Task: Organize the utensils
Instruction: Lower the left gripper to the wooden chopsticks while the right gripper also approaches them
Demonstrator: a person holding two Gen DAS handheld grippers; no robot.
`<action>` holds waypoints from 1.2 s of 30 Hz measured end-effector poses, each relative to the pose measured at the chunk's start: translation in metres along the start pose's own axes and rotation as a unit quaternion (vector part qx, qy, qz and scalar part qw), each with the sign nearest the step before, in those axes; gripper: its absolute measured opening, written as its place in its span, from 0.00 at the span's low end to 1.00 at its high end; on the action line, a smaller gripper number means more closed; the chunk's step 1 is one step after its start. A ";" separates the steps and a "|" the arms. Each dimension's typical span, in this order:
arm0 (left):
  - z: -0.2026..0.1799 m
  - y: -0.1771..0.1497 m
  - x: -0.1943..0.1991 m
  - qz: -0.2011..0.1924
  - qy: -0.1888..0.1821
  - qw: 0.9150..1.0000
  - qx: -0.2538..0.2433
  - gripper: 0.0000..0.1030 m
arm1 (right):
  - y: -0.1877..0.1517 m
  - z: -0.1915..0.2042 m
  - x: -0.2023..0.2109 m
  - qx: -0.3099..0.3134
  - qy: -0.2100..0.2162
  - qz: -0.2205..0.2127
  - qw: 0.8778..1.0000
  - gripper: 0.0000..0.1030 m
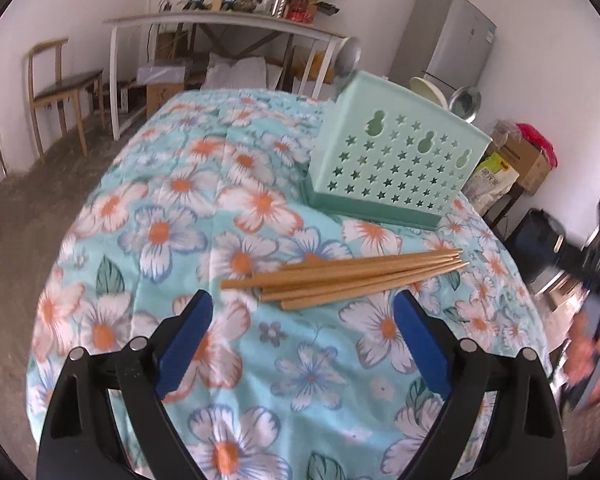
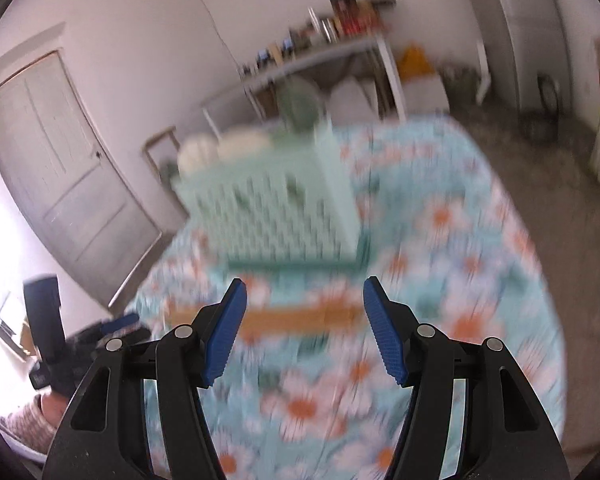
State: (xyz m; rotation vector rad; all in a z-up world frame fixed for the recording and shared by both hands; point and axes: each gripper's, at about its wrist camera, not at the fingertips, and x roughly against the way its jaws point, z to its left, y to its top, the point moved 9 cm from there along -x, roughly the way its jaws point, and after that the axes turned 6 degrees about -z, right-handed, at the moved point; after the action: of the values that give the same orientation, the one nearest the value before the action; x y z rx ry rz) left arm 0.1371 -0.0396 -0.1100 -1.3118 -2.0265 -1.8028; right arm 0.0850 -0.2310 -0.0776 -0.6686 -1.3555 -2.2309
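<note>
Lying loose on the floral cloth (image 1: 148,184), the chopsticks (image 1: 344,278) sit just before the green holder (image 1: 396,160) — spoons already stand inside. Both left gripper (image 1: 302,344) and right gripper (image 2: 303,330) gape empty — chopsticks remain.

No legible text or labels.

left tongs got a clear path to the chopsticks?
Probably yes. The left tongs are open and empty, and the chopsticks lie loose on the tablecloth just ahead of the tips, nothing between. The green holder stands farther back, apart from them.
</note>
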 end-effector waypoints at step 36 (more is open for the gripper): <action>-0.031 0.002 -0.033 0.012 -0.094 0.995 -0.021 0.35 | -0.064 0.042 -0.060 0.141 -0.005 0.096 0.985 0.12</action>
State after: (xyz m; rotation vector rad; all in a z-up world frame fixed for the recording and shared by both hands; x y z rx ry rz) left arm 0.1453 -0.0833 -0.1198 -1.5661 -2.0625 -1.7822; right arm 0.1009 -0.1588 -0.1410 -0.6758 -1.5051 -1.8436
